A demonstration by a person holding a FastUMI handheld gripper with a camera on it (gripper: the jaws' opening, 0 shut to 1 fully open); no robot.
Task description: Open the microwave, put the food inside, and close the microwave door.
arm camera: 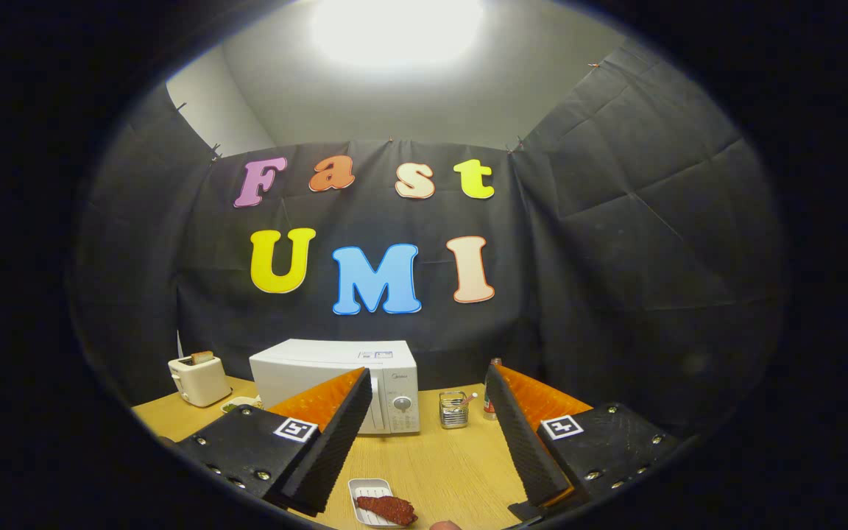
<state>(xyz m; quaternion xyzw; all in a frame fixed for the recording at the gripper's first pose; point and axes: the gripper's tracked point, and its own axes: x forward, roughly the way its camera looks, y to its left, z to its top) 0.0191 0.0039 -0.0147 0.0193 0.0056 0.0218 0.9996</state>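
Claw [428, 442] spread wide above desk [439, 456], gripping nothing.
Shut microwave [343, 383] at 12 o'clock; food [387, 506] on tray [365, 487] between fingers.

Gripper view — fisheye camera mounted on the hand-held gripper [430, 423], looking forward along its two fingers, which stand spread apart low in the view. Position: above the near part of a wooden table [431, 460], facing the booth's back wall of black cloth. Range: white tray [366, 492] with food lies close, between the fingers; white microwave [343, 379] stands farther off beyond them, against the back wall. Upward reach — ceiling lamp included.
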